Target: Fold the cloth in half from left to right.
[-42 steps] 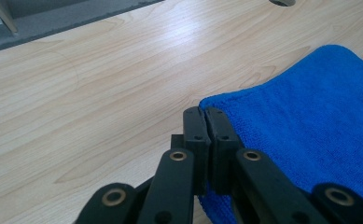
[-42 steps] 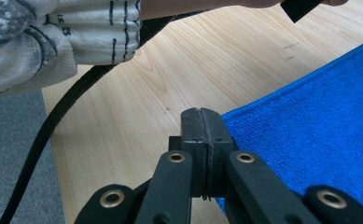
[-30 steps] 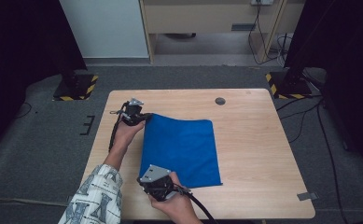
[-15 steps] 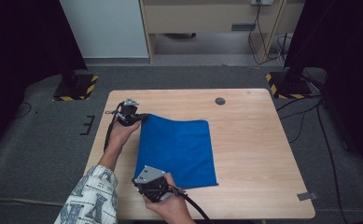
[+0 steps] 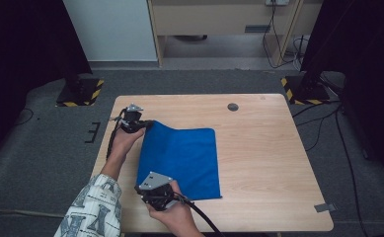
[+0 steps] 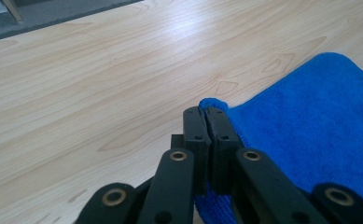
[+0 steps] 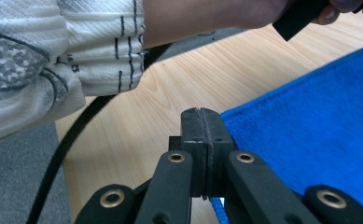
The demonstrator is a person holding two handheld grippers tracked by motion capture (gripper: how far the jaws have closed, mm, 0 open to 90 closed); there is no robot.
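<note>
I see a blue cloth lying flat on the worktop, left of centre, with its long sides running from 12 to 6 o'clock. My left gripper pinches the cloth's corner at 11 o'clock; in the left gripper view the jaws are clenched with a nub of blue pile poking past them. My right gripper pinches the corner at 7 o'clock, jaws pressed tight, a blue thread of hem under them. I judge the cloth light, soft and limp: it will sag and drape between my two grips, and the pile should hold well in the pads. Corners along one edge are the right places to hold it for a fold.
</note>
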